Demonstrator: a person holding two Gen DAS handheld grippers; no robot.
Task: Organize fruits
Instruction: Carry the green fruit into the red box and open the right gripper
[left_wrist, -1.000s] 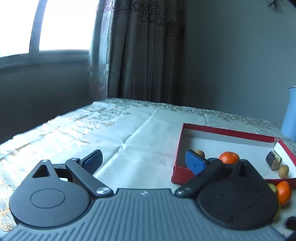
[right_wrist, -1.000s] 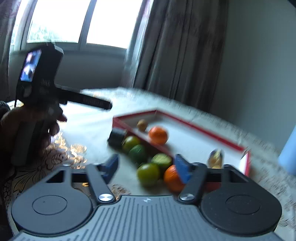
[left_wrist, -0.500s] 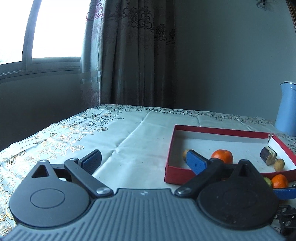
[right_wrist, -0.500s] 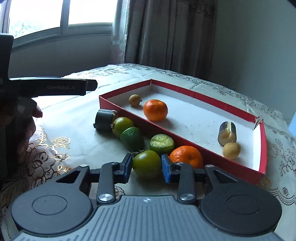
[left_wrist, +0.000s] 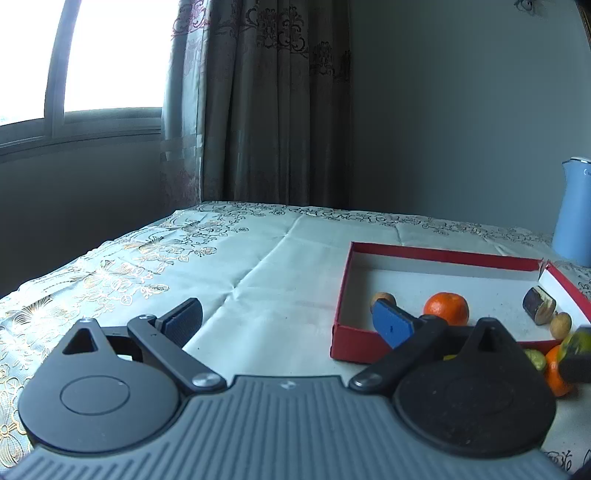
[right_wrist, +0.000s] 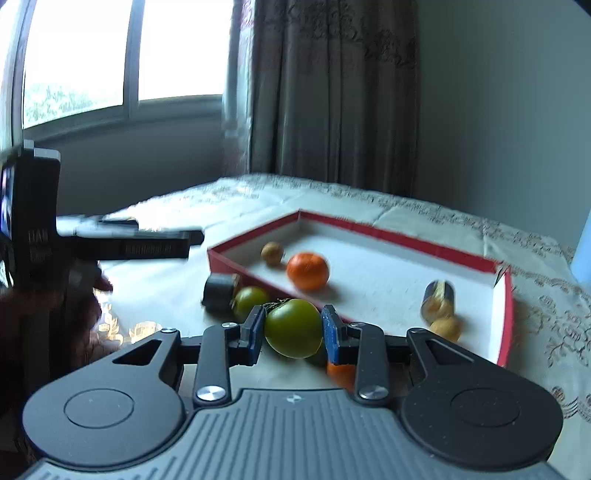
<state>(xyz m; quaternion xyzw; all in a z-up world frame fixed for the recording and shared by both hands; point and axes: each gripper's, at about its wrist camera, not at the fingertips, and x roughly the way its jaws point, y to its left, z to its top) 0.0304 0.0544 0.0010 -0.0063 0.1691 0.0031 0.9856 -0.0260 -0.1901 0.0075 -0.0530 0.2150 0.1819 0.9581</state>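
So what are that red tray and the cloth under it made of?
The red tray looks like cardboard: thin flat walls, matte white inside, one corner torn open. The tablecloth seems a smooth, slightly shiny fabric, creased along fold lines, with a glinting golden flower pattern, perhaps satin or polyester.

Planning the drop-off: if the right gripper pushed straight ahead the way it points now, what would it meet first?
Probably the near red wall of the box. The right gripper, shut on the green fruit, aims at it; if it clears, the orange inside comes next. Depth is unclear.
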